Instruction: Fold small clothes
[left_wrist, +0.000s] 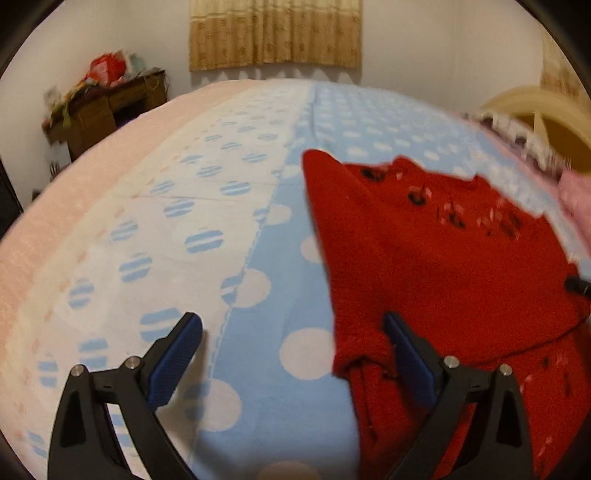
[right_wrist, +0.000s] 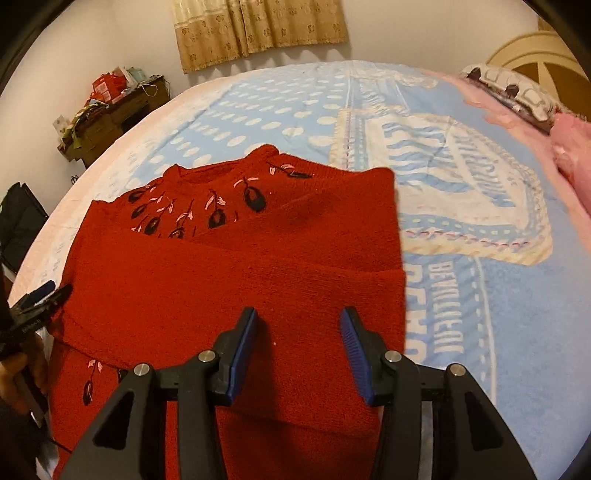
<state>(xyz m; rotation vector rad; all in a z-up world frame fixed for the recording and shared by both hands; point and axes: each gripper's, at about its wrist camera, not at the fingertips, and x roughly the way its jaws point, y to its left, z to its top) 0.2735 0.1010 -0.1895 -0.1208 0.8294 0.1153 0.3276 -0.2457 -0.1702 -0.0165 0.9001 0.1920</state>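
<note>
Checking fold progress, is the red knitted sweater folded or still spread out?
Partly folded: the red knitted sweater has layers doubled across its front, embroidered neckline still showing.

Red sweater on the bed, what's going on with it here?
A person with a gripper in each hand is folding a red sweater on a bed with a blue dotted blanket. Both sleeves look folded across the front already. The right gripper hovers open over the lower middle of the sweater, holding nothing. The left gripper is open too, at the sweater's left edge, one finger over the fabric, the other over the blanket. Neither pinches the cloth.
</note>
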